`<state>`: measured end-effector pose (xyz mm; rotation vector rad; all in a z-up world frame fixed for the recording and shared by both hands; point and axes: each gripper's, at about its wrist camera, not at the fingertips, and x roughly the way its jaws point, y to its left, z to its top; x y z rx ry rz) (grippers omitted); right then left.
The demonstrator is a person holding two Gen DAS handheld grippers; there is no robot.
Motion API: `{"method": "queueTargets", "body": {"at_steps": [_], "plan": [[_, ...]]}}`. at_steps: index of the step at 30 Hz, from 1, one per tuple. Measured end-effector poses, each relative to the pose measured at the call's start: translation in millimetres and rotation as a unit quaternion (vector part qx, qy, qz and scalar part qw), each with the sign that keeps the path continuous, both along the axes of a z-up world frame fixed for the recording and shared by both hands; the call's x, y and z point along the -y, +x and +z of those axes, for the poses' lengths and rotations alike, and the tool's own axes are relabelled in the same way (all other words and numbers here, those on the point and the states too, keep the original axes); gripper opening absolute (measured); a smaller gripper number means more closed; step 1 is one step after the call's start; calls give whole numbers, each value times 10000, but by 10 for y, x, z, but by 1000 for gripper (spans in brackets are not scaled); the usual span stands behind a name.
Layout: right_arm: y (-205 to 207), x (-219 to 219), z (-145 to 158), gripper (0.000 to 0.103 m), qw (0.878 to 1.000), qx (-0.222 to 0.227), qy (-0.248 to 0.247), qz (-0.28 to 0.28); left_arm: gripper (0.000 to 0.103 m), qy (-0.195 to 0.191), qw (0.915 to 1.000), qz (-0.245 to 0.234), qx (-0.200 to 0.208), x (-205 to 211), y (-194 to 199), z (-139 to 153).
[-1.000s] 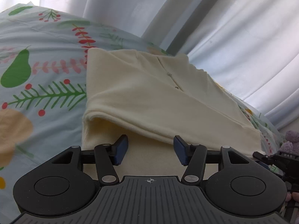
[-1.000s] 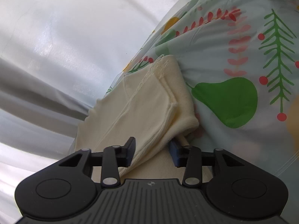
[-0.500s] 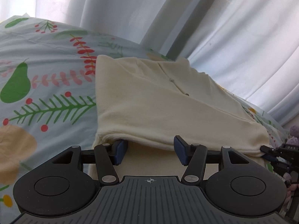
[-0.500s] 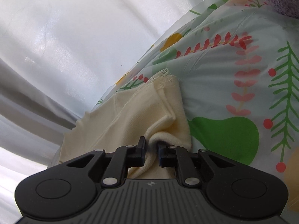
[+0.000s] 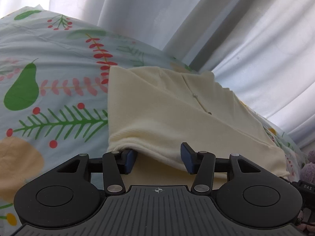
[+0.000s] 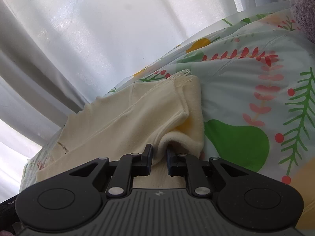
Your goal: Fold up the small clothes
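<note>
Right gripper [image 6: 159,158] pinches soft ribbed cream garment [image 6: 137,118] fold.

White curtains [image 5: 226,29], backlit; fruit-print sheet [image 5: 49,59] w/ pears.

Each camera sat low behind its own gripper, looking forward along the fingers, very near the cream shirt [image 5: 177,110]. Both views showed that shirt [image 6: 137,122], the fruit-print sheet [image 5: 49,74] and the white curtain [image 6: 88,29] beyond.

Cream garment [image 5: 177,114] lay folded on printed bedsheet [image 5: 49,74], left gripper [image 5: 158,158] spread wide at garment's near hem, white curtain [image 5: 177,19] beyond garment.
</note>
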<state>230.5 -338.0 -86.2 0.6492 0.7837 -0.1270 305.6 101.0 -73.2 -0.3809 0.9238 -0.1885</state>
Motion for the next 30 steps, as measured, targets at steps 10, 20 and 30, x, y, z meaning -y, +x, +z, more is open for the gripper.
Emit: {"method": "queueTargets", "body": {"at_steps": [10,20,30], "plan": [[-1014,-737,111,48,9781,-314,-335,2028,82,634,9956,-648,-256,88,-833,187],[-2522,-667,257,48,9772,-976,-463,1828,83,964,9898,-583,-869,-246,-1968,225],[-2774,-365,210,48,9895,-826,-221,1167,66,545,9895,-630,-1185,-417,-2412,172]]}}
